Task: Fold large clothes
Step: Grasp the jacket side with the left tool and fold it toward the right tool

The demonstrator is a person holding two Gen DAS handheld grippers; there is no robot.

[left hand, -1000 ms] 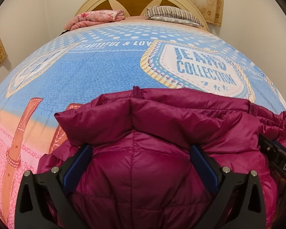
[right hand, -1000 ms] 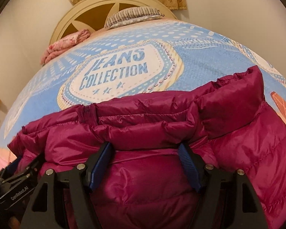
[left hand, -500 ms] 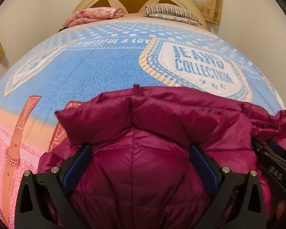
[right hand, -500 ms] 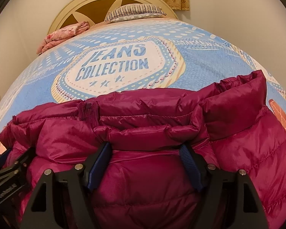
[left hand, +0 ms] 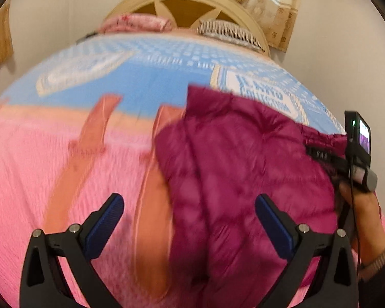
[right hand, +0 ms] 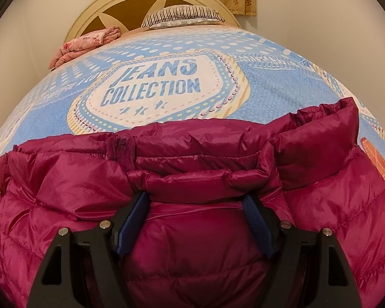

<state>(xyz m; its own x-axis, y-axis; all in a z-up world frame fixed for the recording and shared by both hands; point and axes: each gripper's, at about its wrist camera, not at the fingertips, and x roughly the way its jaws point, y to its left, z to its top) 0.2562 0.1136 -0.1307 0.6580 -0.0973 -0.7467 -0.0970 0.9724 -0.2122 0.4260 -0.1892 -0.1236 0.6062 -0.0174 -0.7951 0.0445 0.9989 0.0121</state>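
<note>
A magenta puffer jacket [right hand: 77, 192] lies folded on the bed, its collar toward the headboard. My right gripper [right hand: 195, 197] is open. Its fingers [right hand: 133, 220] are sunk into the jacket below a rolled fold, and puffy fabric bulges between them without being pinched. In the blurred left wrist view my left gripper [left hand: 187, 200] is wide open and holds nothing. It hangs over the jacket's [left hand: 243, 166] left edge, with one finger over the pink bedspread [left hand: 51, 166]. The right gripper's body [left hand: 356, 154] and the hand [left hand: 359, 210] holding it show at the jacket's right side.
The bedspread [right hand: 269, 89] is blue with a "JEANS COLLECTION" print. A striped pillow [right hand: 182, 15] and a folded pink blanket [right hand: 87, 43] lie by the cream headboard [right hand: 110, 2]. Walls stand close on both sides of the bed.
My left gripper has left the jacket and swung left over the pink bedspread, still open. The right gripper has stayed on the jacket.
</note>
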